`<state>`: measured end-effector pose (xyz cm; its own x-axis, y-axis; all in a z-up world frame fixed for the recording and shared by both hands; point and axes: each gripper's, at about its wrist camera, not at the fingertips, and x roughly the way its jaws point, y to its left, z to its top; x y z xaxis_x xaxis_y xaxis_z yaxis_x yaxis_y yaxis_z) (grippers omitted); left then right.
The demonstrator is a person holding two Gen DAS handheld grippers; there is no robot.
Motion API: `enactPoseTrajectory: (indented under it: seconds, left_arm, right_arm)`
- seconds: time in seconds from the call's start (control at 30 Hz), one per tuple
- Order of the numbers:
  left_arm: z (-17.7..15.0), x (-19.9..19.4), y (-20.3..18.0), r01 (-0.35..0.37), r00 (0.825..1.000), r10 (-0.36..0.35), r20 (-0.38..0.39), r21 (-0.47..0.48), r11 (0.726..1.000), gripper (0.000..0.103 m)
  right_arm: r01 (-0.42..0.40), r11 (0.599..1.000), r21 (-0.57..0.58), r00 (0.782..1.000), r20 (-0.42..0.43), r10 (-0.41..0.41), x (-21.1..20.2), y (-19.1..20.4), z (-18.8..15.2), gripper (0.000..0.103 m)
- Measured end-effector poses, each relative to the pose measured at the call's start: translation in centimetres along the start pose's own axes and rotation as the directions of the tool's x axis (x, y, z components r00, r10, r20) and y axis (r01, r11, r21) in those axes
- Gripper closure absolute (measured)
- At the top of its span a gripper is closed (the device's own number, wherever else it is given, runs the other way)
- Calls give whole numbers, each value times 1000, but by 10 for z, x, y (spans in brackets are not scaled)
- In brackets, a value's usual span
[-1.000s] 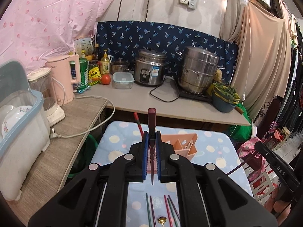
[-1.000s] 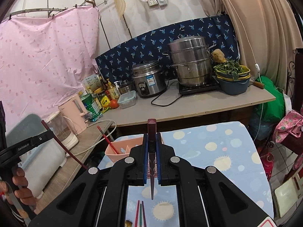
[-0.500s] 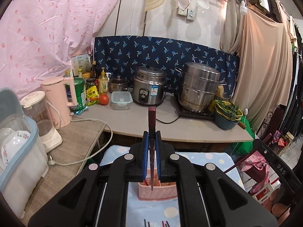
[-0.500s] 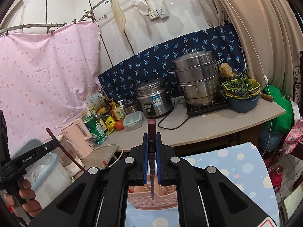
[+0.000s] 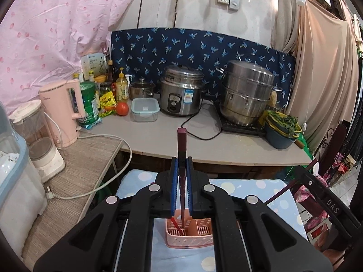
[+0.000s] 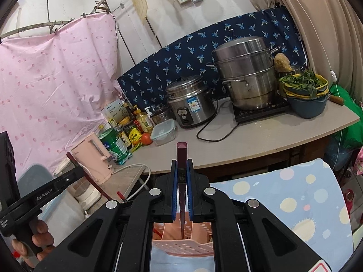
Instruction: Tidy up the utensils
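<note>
Each gripper, left [image 5: 181, 195] and right [image 6: 181, 196], clamps one dark chopstick [image 5: 181, 158] upright, tip aimed into the pink basket [image 5: 190, 235] for vertical storage.

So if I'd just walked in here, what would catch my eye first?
Probably the dark red chopstick clamped upright in each black gripper, the left gripper and the right gripper, both poised over a pink slotted utensil basket on the spotted blue cloth. Behind them, the big steel steamer pot and rice cooker stand on the counter against a navy floral cloth.
</note>
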<state>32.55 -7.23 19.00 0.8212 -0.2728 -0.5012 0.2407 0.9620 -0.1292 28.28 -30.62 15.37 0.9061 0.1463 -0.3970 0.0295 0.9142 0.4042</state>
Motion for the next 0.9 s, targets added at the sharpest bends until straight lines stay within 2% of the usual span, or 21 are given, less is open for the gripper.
enactPoseTrajectory:
  seconds: [0.2,0.43,0.5,0.63,0.77,0.9]
  left_arm:
    - [-16,25,1,-3,999,2,-54,-10,1000,96]
    - [-29,39,4,-28,996,27,-88,-4,1000,96]
    - [-31,41,5,-35,995,35,-93,-2,999,96]
    - [-33,40,6,-52,995,52,-84,-1,999,95]
    - [-35,35,4,-61,994,62,-85,12,998,94]
    - [-38,27,2,-72,994,73,-83,20,997,93]
  right_arm:
    - [-7,1000,11,999,-48,8,24,-4,-18,96]
    - [17,1000,-15,996,-85,-18,38,-5,-33,95]
    - [24,1000,-14,996,-83,-25,38,-7,-35,90]
    - [26,1000,-16,997,-79,-27,34,-7,-35,89]
    - [32,999,-39,997,-68,-35,25,-2,-36,81]
    - [40,997,-64,997,-62,-44,14,4,-41,79]
